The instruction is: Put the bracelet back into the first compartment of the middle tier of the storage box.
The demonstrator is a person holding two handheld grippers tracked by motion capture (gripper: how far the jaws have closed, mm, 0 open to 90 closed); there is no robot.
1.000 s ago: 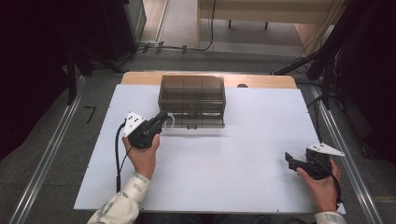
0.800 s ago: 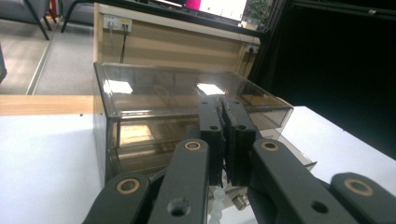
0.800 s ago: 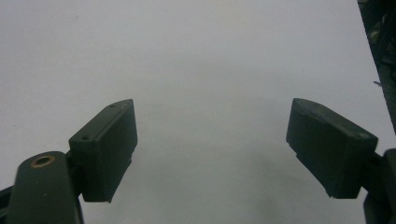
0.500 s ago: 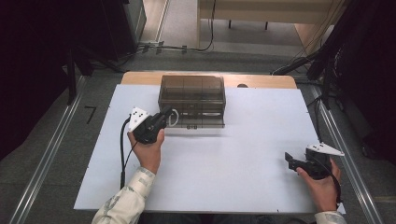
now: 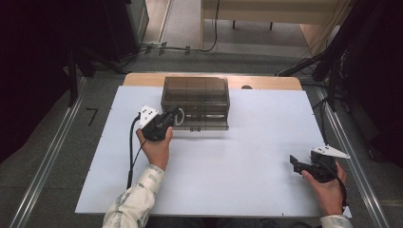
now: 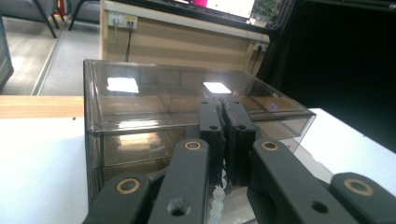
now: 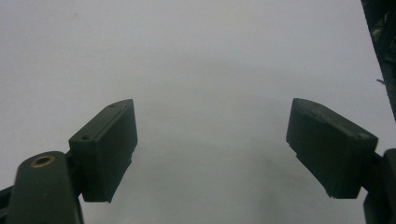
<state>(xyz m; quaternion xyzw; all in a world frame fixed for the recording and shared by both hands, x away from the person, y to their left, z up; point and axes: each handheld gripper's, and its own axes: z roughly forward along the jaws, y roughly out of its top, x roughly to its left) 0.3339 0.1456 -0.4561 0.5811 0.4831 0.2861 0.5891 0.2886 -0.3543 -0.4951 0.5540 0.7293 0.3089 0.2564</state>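
1. Broadly, white desk (image 5: 247, 161): flat and bare around the work, carrying a smoky see-through plastic box (image 5: 196, 92) at its far middle.
2. Box: rigid, glossy, probably light and easy to shove or scratch; best left unbumped.
3. Right hand-held gripper (image 5: 293, 164): released, jaws wide apart over bare desk near the right edge, well apart from the box.
4. Left hand-held gripper (image 5: 175, 114): clenched on a string of pale beads (image 6: 217, 198), just before the box's front left.
5. String of beads: dangling from between the closed jaws, close to the box front. Likely very light, limp and swinging freely, with smooth round beads apt to slip. Best pinched on the cord between two beads, firmly but without crushing, and moved slowly.
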